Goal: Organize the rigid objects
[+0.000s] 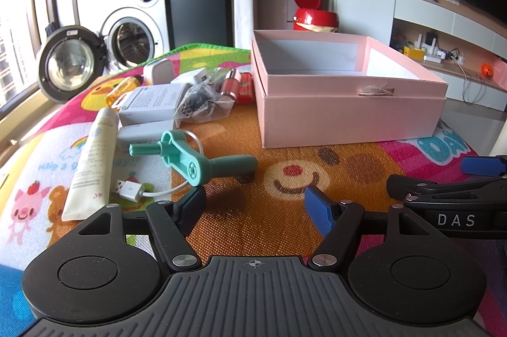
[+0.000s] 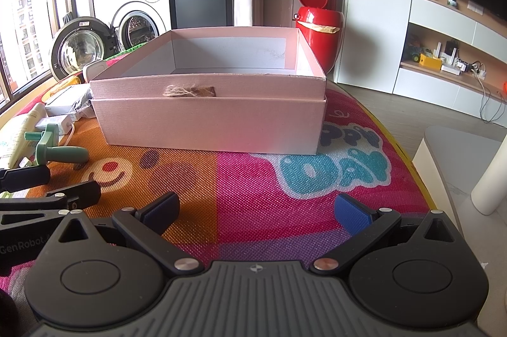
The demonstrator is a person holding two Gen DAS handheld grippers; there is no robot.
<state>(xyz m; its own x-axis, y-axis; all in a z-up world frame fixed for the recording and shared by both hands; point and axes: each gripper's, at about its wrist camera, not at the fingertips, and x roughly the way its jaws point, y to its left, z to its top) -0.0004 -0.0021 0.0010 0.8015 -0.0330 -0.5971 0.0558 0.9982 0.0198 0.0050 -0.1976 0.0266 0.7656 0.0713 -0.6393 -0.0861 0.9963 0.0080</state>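
Note:
An open, empty pink box [image 1: 342,112] stands on the colourful play mat; it also shows in the right wrist view [image 2: 209,121]. Left of it lies a pile of small items: a teal plastic handle tool [image 1: 190,159], a cream tube [image 1: 92,166], white boxes [image 1: 152,105], a USB cable plug [image 1: 130,189], a bagged black item [image 1: 199,101], a pink bottle [image 1: 229,85], a red lighter [image 1: 245,86] and an amber bottle [image 1: 122,90]. My left gripper [image 1: 255,207] is open and empty, just short of the teal tool. My right gripper [image 2: 256,212] is open and empty in front of the box.
The mat [image 2: 253,178] ends at the right, where a white stool [image 2: 459,166] stands. Behind are a red bin [image 2: 320,29], a washing machine [image 1: 133,29] with its door open, and shelves [image 2: 450,58]. The right gripper's arm [image 1: 450,197] shows at the right of the left wrist view.

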